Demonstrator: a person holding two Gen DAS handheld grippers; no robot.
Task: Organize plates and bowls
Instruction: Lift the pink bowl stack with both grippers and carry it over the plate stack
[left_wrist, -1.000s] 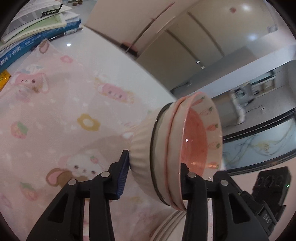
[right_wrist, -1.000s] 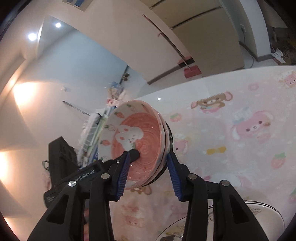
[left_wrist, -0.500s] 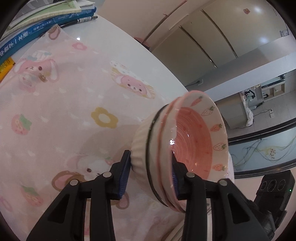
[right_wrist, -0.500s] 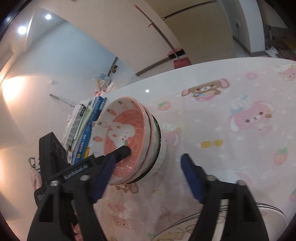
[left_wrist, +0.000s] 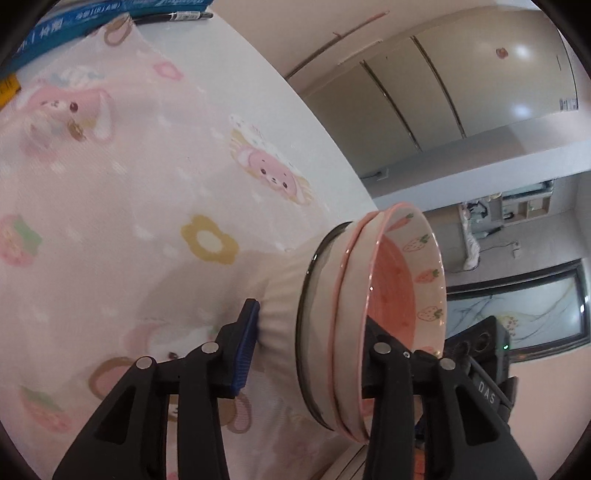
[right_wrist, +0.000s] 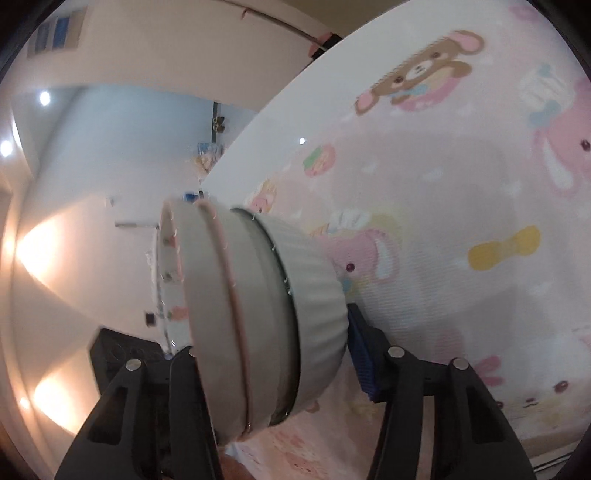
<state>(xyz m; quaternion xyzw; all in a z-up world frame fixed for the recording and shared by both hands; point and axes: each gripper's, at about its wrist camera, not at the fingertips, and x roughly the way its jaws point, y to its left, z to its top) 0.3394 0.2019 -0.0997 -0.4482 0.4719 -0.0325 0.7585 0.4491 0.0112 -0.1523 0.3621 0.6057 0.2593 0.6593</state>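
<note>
Lower now than a second ago, the stack of nested bowls (left_wrist: 362, 317) hangs tipped on its side over the pink cartoon tablecloth (left_wrist: 122, 206), near the table's far edge. My left gripper (left_wrist: 314, 343) pinches its wall, one pad on the ribbed outside, one inside. My right gripper (right_wrist: 273, 354) has regripped from the other side and is closing around the same stack. I judge set-down is next. "DAS" shows on the right gripper's body (left_wrist: 484, 391); the blue books (left_wrist: 55, 29) carry unreadable writing.
</note>
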